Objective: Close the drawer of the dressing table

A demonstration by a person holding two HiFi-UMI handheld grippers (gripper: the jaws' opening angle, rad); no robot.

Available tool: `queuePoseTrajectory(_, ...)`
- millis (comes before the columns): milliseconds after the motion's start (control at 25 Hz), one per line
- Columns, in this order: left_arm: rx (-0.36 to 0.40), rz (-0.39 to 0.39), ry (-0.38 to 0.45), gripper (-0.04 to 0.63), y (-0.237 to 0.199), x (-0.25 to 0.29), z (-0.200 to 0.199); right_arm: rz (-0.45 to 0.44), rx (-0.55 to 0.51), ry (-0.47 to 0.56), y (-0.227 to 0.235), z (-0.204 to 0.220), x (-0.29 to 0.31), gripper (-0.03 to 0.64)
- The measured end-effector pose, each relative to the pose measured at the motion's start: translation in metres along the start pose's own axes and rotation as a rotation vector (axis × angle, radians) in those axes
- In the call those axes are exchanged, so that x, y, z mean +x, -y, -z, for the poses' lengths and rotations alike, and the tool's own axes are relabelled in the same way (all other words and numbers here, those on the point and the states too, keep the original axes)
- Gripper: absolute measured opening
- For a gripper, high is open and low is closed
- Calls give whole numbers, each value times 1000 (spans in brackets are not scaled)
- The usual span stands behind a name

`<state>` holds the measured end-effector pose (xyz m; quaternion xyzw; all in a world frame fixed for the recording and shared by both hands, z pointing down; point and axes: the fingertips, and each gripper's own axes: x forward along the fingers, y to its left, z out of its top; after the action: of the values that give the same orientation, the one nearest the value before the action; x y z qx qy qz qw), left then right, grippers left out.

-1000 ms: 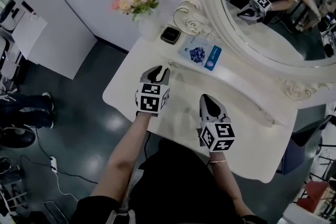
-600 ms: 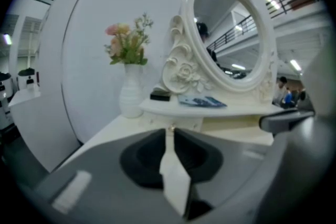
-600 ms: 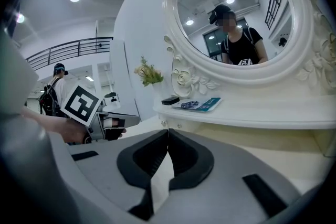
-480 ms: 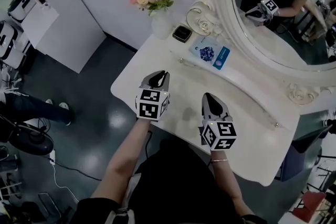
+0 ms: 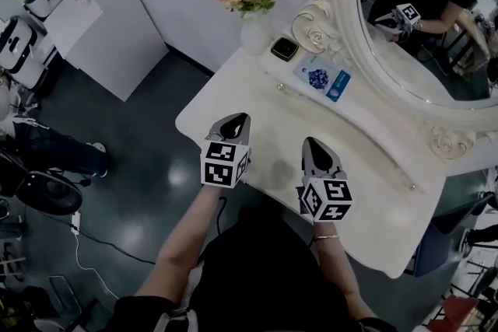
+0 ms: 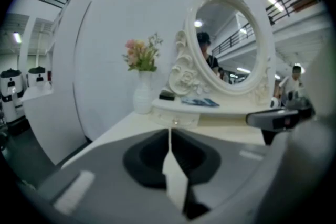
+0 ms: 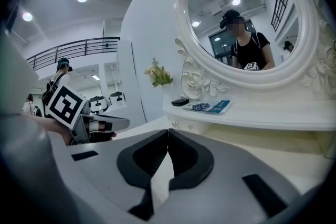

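Observation:
The white dressing table (image 5: pixel 233 97) carries a raised shelf under the mirror. A small drawer front with a knob (image 6: pixel 176 121) sits flush in that shelf; the same drawer (image 5: pixel 289 91) shows in the head view. My left gripper (image 5: pixel 235 120) hovers over the tabletop, back from the drawer. Its jaws are closing, the tips meet, and nothing is between them (image 6: pixel 169 131). My right gripper (image 5: pixel 314 144) hangs beside it to the right, shut and empty (image 7: pixel 168 131). Neither touches the drawer.
A white vase of pink flowers (image 5: pixel 253 27), a small black box (image 5: pixel 285 49) and a blue packet (image 5: pixel 327 79) stand on the shelf. The oval mirror (image 5: pixel 436 35) rises behind. A white cabinet (image 5: pixel 101 19) and a seated person's legs (image 5: pixel 47 152) are at left.
Both grippers have drawn back from the shelf toward my body. The left gripper's jaws, apart a second ago near the drawer, have come together.

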<state>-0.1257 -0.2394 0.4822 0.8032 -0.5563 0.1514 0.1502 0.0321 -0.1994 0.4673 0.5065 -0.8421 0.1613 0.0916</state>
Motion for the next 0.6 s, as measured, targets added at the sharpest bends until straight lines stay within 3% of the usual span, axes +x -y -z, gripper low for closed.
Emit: queuePoseTrajectory(600, -57, -35, 22, 8, -5, -55, 20, -33, -34, 8, -27, 1, -12, 5)
